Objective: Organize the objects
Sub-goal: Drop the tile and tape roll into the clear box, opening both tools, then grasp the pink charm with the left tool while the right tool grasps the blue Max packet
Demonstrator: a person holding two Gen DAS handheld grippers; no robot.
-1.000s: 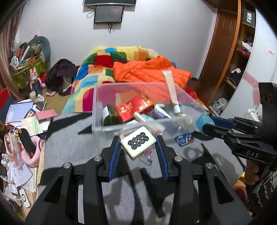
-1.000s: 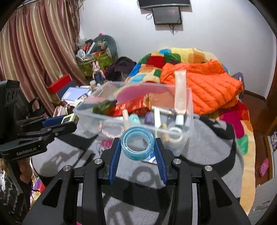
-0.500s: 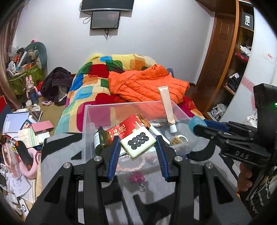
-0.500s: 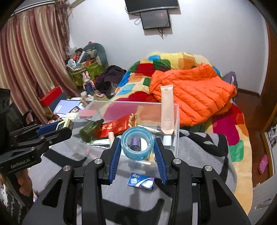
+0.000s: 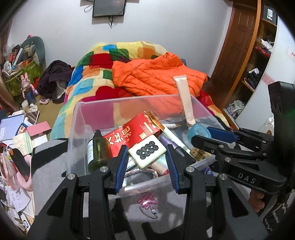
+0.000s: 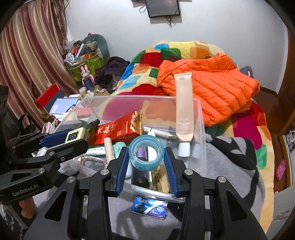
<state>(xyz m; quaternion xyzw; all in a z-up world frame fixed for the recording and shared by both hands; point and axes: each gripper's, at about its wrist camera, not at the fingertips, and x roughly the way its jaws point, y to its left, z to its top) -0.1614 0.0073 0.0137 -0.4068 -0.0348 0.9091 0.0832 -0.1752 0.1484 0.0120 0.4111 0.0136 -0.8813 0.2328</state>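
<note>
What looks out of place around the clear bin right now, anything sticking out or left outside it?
The beige tube stands cap-down against the clear bin's far corner and pokes well above the rim. Outside the bin, a blue packet and a pink charm lie on the grey blanket.

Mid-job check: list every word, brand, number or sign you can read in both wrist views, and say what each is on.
"DAS": body of the right tool, seen from the left wrist.
"GenRobot.AI": body of the left tool, seen from the right wrist.
"Max" and "5": blue packet on the grey blanket.
"Fiiio", roughly: black box on the shelf.
Red carton: large gold Chinese characters, not legible to me.
Green bottle label, beige tube print: too small.
</note>
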